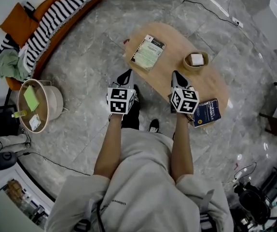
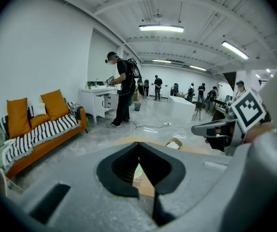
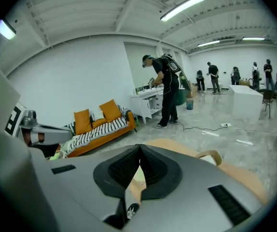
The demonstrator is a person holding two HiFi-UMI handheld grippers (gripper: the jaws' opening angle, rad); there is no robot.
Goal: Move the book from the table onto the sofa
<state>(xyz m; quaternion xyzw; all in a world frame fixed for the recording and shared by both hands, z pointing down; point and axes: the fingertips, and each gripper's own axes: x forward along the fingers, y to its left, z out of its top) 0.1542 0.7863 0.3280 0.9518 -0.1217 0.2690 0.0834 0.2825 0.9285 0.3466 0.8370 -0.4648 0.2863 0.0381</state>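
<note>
Hovering at the near edge of the tabletop point(image 1: 170, 35), the left claw point(image 1: 127, 74) and right claw point(image 1: 177, 76) are each pressed together, pinching nothing. A pale book point(image 1: 148, 52) lies flat on the tabletop's far left part, ahead of both claws and apart from them. A blue book point(image 1: 207, 112) lies at the near right edge, just beside the right claw's marker cube. A bowl point(image 1: 196, 61) stands between the books. The sofa point(image 1: 56, 11) is well apart, to the far left.

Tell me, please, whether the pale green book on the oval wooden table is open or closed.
Closed: the pale green book lies flat on the oval wooden table, cover up.
</note>
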